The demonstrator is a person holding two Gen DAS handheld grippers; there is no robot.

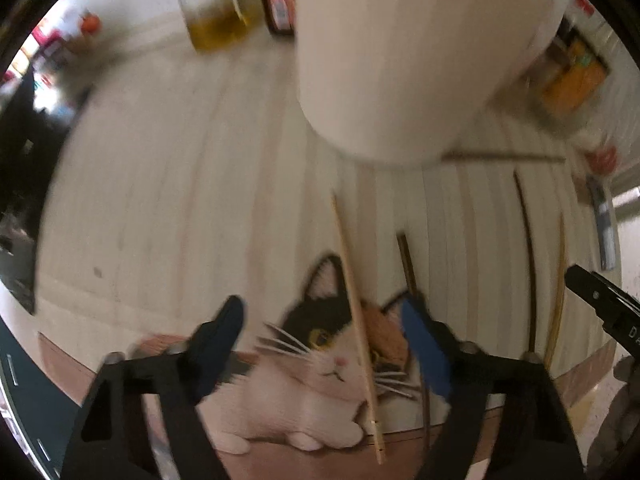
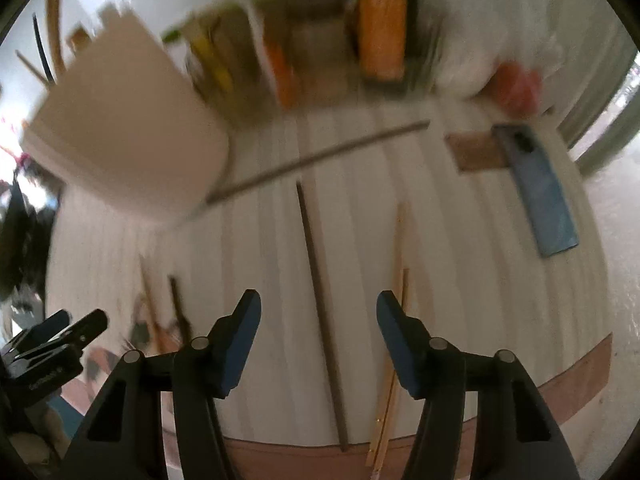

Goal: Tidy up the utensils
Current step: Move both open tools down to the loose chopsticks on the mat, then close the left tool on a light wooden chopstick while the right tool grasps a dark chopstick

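Chopsticks point(image 2: 320, 300) — slender, wooden — on striped mat point(image 2: 460, 280).

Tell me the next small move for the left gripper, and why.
Probably lower the left gripper a little further and close on the pale chopstick. Its jaws stand open with that stick lying loose on the cat-print mat between them, not yet pinched. The white holder stands just beyond, the likely place to drop it.

Pale striped table mat point(image 1: 168, 184) with brown border and cat print point(image 1: 320, 360). Bottle of yellow oil point(image 1: 216, 4) at the far edge. Blurred orange packages point(image 2: 380, 20) behind. Bright daylight at right edge.
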